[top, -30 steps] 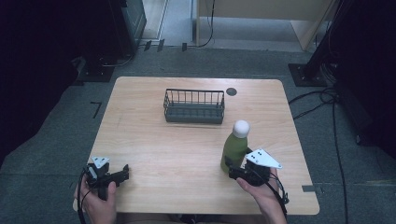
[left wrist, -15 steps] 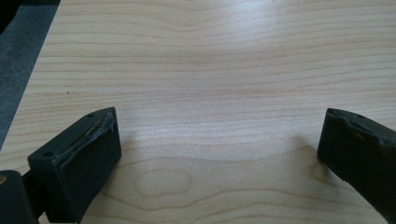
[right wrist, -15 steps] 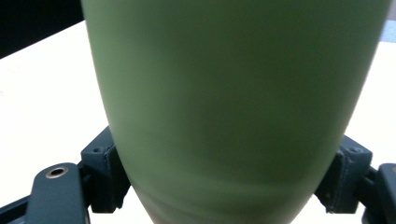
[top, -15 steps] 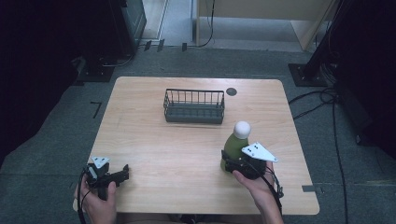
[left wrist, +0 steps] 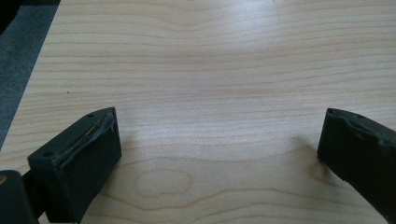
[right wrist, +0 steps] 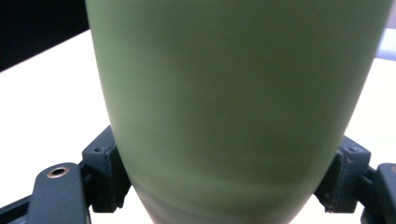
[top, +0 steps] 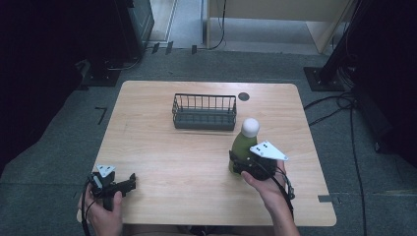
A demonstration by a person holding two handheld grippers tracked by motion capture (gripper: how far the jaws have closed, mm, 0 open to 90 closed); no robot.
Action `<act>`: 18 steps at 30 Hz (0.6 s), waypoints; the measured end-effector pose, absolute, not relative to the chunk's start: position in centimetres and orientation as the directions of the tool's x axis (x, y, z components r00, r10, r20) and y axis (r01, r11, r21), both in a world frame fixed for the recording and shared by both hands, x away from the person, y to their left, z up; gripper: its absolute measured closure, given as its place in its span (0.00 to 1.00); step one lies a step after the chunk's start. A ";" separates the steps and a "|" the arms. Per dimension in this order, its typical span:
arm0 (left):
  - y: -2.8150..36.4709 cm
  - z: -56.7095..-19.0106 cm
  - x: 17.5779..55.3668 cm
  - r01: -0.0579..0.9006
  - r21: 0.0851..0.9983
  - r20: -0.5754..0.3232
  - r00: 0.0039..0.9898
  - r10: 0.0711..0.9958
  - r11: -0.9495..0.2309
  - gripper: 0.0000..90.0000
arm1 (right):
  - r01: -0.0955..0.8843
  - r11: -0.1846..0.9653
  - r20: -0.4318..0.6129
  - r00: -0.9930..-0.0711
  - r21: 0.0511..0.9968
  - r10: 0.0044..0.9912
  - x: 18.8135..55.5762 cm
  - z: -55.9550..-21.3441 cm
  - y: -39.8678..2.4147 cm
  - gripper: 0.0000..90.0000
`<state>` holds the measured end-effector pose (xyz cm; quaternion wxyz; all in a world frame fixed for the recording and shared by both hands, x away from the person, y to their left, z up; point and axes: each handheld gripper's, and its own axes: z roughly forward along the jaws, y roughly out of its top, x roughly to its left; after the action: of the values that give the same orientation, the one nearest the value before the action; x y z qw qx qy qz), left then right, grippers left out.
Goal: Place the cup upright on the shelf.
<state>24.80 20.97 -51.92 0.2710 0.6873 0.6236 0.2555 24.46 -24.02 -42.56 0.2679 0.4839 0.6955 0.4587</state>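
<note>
Green plastic bottle with white round cap (top: 244, 142) gripped upright at lower body by right gripper (top: 246, 164). Left gripper (top: 129, 183) held released, jaws spread over light wooden table (top: 167, 157).

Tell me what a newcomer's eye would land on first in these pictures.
First, the green bottle with its white cap, standing upright right of centre on the wooden table; the right gripper has its jaws on either side of the lower body. Next, the dark wire basket, empty, toward the far edge. Last, the left gripper, jaws wide open over bare wood at the near left corner.
</note>
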 end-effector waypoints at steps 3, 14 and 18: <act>21.0 -51.9 24.8 0.719 0.691 0.015 0.093 0.996 -0.077 0.00 | 0.425 0.106 0.077 -0.392 0.899 0.917 25.1 -41.9 -23.7 0.23; 21.0 -51.9 24.8 0.718 0.692 0.012 0.091 0.996 -0.074 0.00 | 0.423 0.084 0.092 -0.378 0.902 0.921 28.1 -39.5 -22.6 0.23; 21.0 -51.9 24.8 0.717 0.693 0.012 0.091 0.996 -0.074 0.00 | 0.414 0.079 0.092 -0.376 0.907 0.922 29.2 -38.4 -22.2 0.23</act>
<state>24.81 20.97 -51.92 0.2718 0.6867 0.6237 0.2560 29.24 -22.19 -38.41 0.2697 0.4891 0.6831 0.4706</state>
